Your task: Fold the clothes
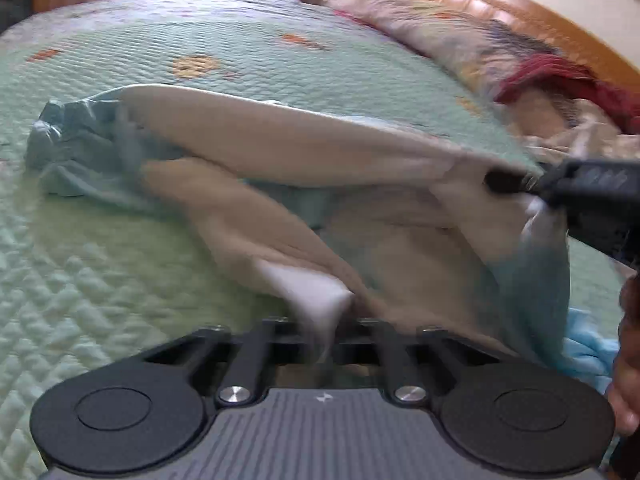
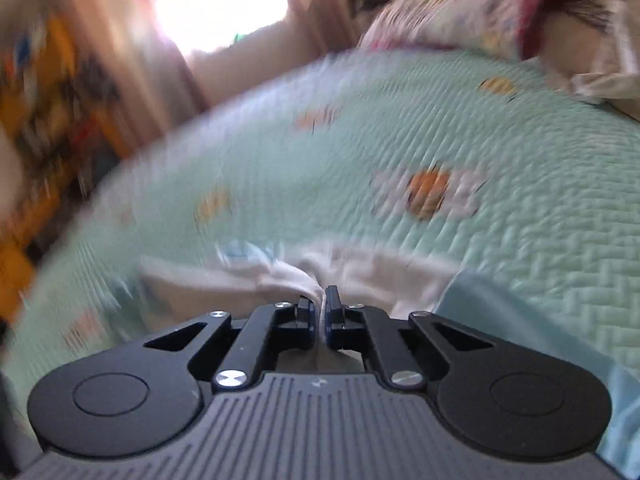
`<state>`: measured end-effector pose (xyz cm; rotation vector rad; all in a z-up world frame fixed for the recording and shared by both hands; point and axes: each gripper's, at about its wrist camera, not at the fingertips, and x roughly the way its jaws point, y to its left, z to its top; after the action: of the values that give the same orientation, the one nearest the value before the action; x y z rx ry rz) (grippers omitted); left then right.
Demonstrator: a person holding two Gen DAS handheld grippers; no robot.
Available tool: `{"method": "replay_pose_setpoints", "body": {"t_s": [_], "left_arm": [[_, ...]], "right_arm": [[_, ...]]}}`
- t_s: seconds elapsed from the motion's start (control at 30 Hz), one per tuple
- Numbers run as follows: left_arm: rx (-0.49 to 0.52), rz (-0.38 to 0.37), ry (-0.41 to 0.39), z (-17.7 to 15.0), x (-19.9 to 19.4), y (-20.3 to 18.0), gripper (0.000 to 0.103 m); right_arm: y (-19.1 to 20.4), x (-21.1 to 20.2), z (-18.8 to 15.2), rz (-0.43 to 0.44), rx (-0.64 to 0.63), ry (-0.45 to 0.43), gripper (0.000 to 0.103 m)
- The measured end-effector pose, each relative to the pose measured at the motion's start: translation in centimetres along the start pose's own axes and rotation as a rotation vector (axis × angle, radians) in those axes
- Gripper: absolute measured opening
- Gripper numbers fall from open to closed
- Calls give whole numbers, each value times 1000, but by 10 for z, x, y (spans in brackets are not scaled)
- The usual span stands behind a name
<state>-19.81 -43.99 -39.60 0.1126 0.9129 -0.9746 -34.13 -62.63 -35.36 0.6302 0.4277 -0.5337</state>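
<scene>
A beige garment with a pale blue lining lies half lifted on a mint quilted bedspread. In the left wrist view, a white fold of it runs down into my left gripper, whose fingertips are buried under the cloth; the jaws look shut on it. My right gripper pinches the garment's far right corner and holds that edge taut. In the right wrist view, the right gripper is shut, with a bunched white fold of the garment caught between its pads.
Patterned pillows and a dark red cloth are heaped at the head of the bed, before a wooden headboard. A light blue cloth lies at the right edge beside a person's hand. Beyond the bed stands a bright curtained window.
</scene>
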Motion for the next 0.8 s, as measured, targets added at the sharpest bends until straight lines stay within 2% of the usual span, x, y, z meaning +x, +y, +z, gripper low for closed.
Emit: {"method": "replay_pose_setpoints", "body": {"t_s": [0.13,0.27,0.37,0.43,0.5,0.53,0.57,0.6,0.63,0.67,0.7,0.8], "left_arm": [[-62,-15,-107,2,-42,22,7],[-135,70,-266,17,-115,75,7],[-163,142,-394,35,-185,116,7],[-137,181,-402,45,-224,138,13],[-132,273,-381,40,-249,155,35],[-125,317,-348,34,-254,163,63],[-128,370,-310,24,-254,172,86],[-139,410,-293,14,-253,178,88],[-153,440,-273,3,-251,185,87],[-169,445,-249,-11,-249,191,85],[-191,437,-240,-23,-249,196,84],[-248,352,-243,-53,-249,197,84]], "right_arm": [[-20,-52,10,39,141,-118,5],[-13,-91,23,110,163,-168,5],[5,-121,34,197,160,-229,5],[21,-141,38,253,158,-275,5],[24,-146,25,263,221,-250,6],[25,-148,19,268,254,-237,8],[23,-140,8,229,276,-194,18],[18,-130,-8,179,297,-134,24],[12,-119,-25,127,318,-73,32],[2,-108,-42,87,370,-9,33],[-9,-97,-60,47,423,54,34],[-28,-102,-104,-27,486,107,34]]}}
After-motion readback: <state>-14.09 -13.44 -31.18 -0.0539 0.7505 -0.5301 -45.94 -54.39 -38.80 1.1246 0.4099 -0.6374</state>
